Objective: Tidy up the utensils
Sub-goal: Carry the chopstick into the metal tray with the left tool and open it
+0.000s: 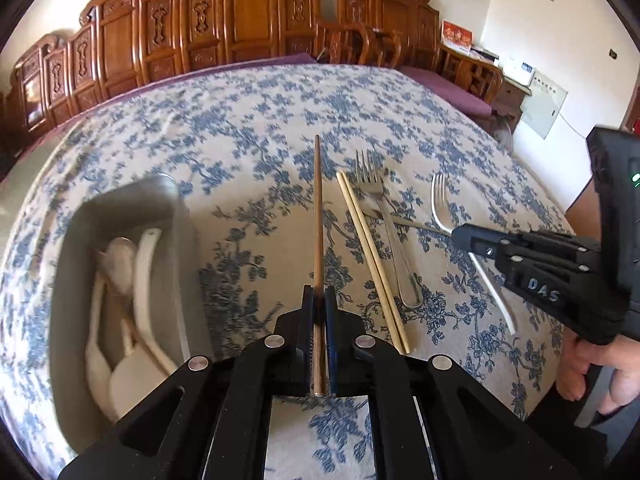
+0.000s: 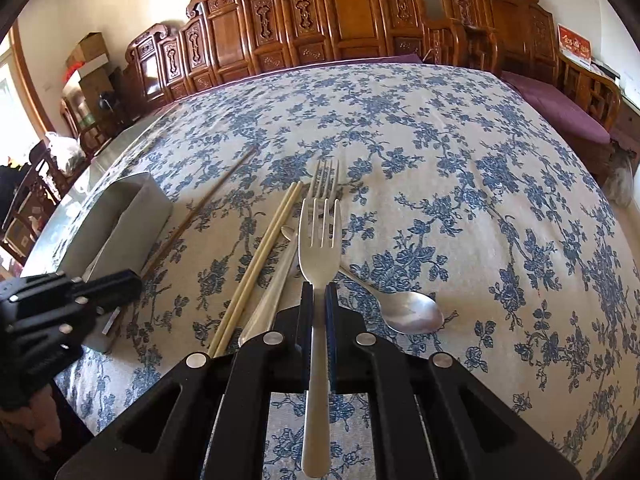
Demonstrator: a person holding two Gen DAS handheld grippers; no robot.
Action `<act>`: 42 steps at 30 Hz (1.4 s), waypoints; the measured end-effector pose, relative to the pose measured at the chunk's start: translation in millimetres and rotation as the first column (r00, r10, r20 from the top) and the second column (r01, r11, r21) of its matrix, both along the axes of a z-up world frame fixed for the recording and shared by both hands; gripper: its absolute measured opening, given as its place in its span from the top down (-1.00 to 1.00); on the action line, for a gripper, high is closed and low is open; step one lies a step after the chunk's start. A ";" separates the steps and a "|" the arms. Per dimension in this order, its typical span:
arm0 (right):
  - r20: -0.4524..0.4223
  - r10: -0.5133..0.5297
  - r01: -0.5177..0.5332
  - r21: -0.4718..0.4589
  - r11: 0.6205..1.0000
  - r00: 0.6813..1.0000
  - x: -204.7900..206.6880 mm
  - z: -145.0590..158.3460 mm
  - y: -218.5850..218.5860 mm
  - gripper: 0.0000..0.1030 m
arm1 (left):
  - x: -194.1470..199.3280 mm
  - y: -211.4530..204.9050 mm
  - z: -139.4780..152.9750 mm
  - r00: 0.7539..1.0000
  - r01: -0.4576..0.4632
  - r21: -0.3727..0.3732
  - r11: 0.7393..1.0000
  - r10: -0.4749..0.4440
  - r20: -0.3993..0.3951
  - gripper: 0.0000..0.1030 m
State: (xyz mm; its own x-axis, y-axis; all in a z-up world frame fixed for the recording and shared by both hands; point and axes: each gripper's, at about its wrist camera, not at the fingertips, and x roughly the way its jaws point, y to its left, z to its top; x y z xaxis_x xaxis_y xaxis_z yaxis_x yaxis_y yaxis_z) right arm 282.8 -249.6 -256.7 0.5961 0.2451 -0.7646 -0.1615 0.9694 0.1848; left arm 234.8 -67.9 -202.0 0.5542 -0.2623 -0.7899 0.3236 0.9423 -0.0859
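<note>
Two grippers are loaded at this moment, one utensil apiece.

Left wrist view: the left gripper (image 1: 319,300) is clamped narrow on a dark brown chopstick (image 1: 317,216). The stick's long axis runs straight out between the fingers, its far tip clear above the floral tablecloth (image 1: 248,112). The grey tray (image 1: 120,204), already holding white spoons (image 1: 144,280) and a metal one, lies to the left of the claw and near it, its long side roughly parallel to the stick. A pale chopstick pair (image 1: 372,260) and a steel fork (image 1: 384,232) lie on the cloth just to the right of the held stick, touching or nearly touching each other. Judgement: the coming move is a sideways carry to the left, with little turning needed to match the tray's length.

Right wrist view: the right gripper (image 2: 319,300) is closed on the neck of a second fork (image 2: 320,240), tines pointing away and handle running back under the camera. The tray (image 2: 132,208) sits well to the left, beyond the pale chopsticks (image 2: 260,264) and the other fork (image 2: 326,178). A steel spoon (image 2: 408,312) rests on the cloth just right of the claw. The left gripper (image 2: 120,284) stands beside the tray. Judgement: the left hand is the nearer to the tray, so the right should wait or pass behind it.
</note>
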 end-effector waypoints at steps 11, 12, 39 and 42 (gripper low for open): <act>0.000 0.022 -0.022 -0.004 1.000 1.000 -5.1 -0.5 5.4 0.86 | -23.2 30.1 21.5 0.998 -0.046 0.000 0.999 0.046 0.050 0.92; 0.001 0.023 -0.023 -0.003 1.000 1.000 -5.6 -0.4 6.0 0.86 | -24.9 32.6 22.9 0.997 -0.050 -0.001 0.999 0.050 0.053 0.92; 0.004 0.110 -0.110 -0.006 0.994 0.994 -3.4 0.0 46.4 0.86 | -27.9 116.3 3.1 0.982 -0.185 0.013 0.983 0.185 -0.039 0.92; 0.005 0.113 -0.113 -0.006 0.994 0.994 -4.1 0.5 47.2 0.86 | -24.4 122.1 0.5 0.978 -0.202 0.011 0.979 0.202 -0.051 0.92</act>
